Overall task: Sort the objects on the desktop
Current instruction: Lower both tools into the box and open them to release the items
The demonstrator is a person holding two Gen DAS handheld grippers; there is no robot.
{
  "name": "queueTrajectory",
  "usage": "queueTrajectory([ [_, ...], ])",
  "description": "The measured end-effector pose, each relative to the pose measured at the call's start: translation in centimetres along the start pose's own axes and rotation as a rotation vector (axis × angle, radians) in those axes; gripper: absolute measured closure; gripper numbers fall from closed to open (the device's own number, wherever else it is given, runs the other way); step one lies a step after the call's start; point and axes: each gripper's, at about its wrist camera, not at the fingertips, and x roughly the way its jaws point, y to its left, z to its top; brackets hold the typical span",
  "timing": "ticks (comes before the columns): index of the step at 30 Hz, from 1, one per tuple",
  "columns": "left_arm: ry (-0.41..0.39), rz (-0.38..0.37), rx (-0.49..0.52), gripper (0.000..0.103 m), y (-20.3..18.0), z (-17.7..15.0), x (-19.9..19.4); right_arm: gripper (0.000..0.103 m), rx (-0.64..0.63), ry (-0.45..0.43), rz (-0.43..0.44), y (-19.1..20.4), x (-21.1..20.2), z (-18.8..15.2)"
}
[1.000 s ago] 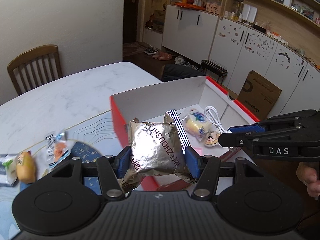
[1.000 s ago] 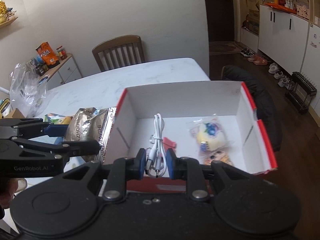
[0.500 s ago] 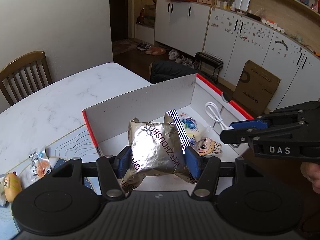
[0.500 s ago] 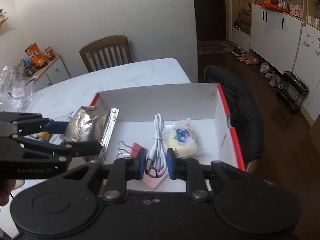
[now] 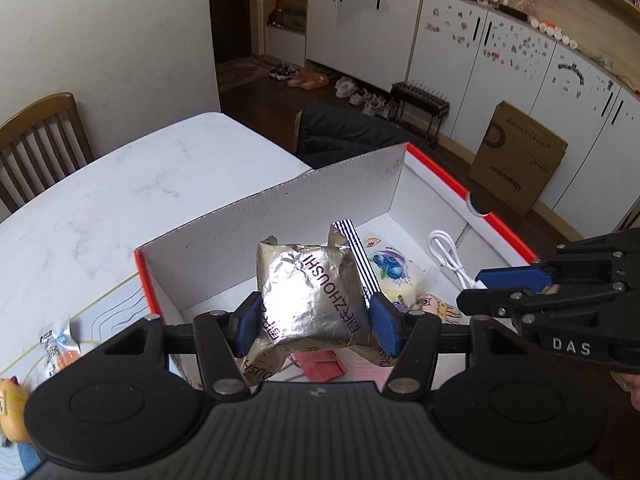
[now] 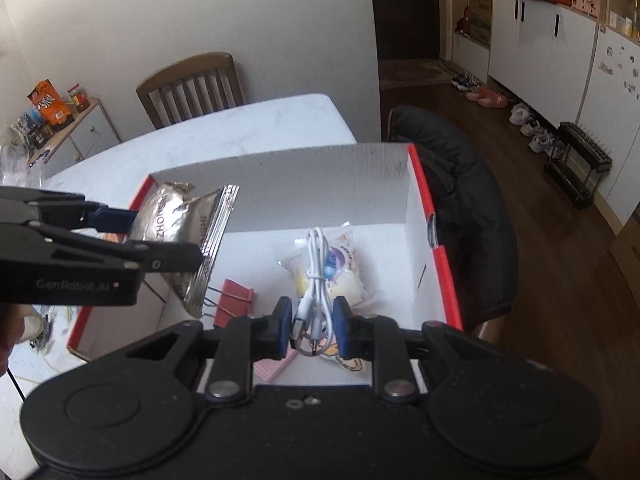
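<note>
My left claw (image 5: 314, 322) grips the silver foil pouch (image 5: 316, 300) above the red-and-white box (image 5: 256, 220) on the table (image 5: 120, 196). Right of it, my right claw (image 6: 310, 328) pinches the white cable (image 6: 316, 264) over a blueberry snack packet (image 6: 344, 280) inside.

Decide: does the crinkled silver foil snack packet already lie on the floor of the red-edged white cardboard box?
No, the left claw holds the foil packet above the box.

Silver foil packet (image 5: 316, 300), white cable (image 6: 316, 256), red binder clip (image 6: 236, 300), red-edged white box (image 5: 436, 168).
</note>
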Motion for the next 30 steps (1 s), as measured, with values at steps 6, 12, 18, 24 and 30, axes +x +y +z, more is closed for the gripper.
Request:
queueTrajectory([
  [6, 0.033, 0.013, 0.028, 0.046, 0.1, 0.7, 2.1, 0.082, -0.022, 0.028, 0.004, 0.2, 1.2, 0.1],
  [12, 0.075, 0.021, 0.036, 0.046, 0.8, 1.2, 4.3, 0.082, -0.054, 0.072, 0.019, 0.7, 2.7, 0.3],
  [18, 0.122, 0.023, 0.047, 0.046, 1.0, 1.1, 5.9, 0.082, -0.091, 0.144, 0.057, 1.3, 4.2, 0.2],
  [24, 0.15, 0.036, 0.033, 0.046, 1.6, 1.0, 7.1, 0.082, -0.123, 0.186, 0.058, 1.8, 5.3, 0.1],
  [30, 0.194, 0.033, 0.023, 0.045, 2.1, 0.8, 8.2, 0.082, -0.139, 0.241, 0.066, 2.1, 6.5, -0.1],
])
